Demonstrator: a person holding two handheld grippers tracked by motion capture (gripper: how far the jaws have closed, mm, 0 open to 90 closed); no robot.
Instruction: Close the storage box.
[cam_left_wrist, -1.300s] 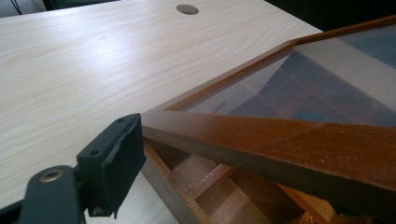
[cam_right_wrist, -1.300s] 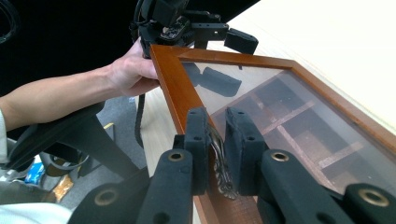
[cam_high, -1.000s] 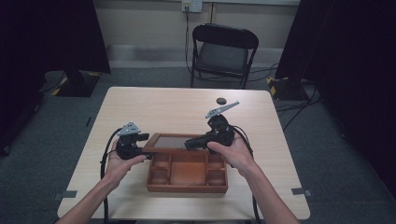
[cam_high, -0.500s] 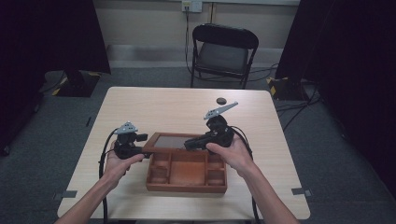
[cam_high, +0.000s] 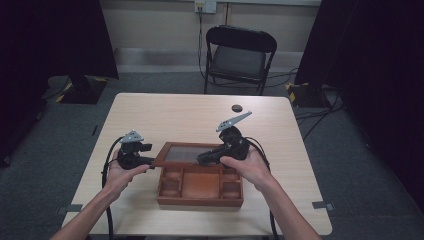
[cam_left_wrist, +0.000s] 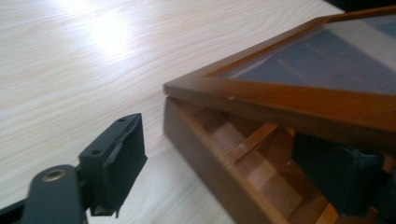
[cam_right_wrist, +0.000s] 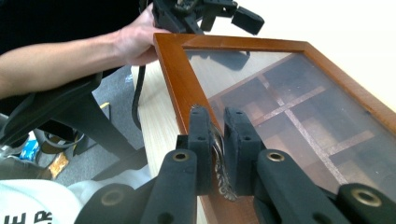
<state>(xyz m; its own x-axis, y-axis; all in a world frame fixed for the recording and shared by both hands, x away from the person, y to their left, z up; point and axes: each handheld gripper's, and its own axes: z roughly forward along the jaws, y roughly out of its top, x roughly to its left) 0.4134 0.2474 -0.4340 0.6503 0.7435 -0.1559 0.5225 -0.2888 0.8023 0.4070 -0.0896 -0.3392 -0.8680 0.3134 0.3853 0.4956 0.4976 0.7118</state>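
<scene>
Right gripper (cam_right_wrist: 215, 154): my fingers are pinching the lid's metal clasp (cam_right_wrist: 220, 163) | left gripper (cam_left_wrist: 243, 172): fingers are standing open around the wooden box (cam_high: 200, 192) corner | lid (cam_high: 187, 154) is tilting, part-raised, on tabletop (cam_high: 165, 115).

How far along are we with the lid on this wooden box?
Done: the glass lid is partly raised off the wooden box, compartments showing beneath. In hand: the right gripper is clamped on the lid's small metal clasp; the left gripper stands open around the box's corner. Left: whichever way the lid is going, it isn't fully there.
</scene>
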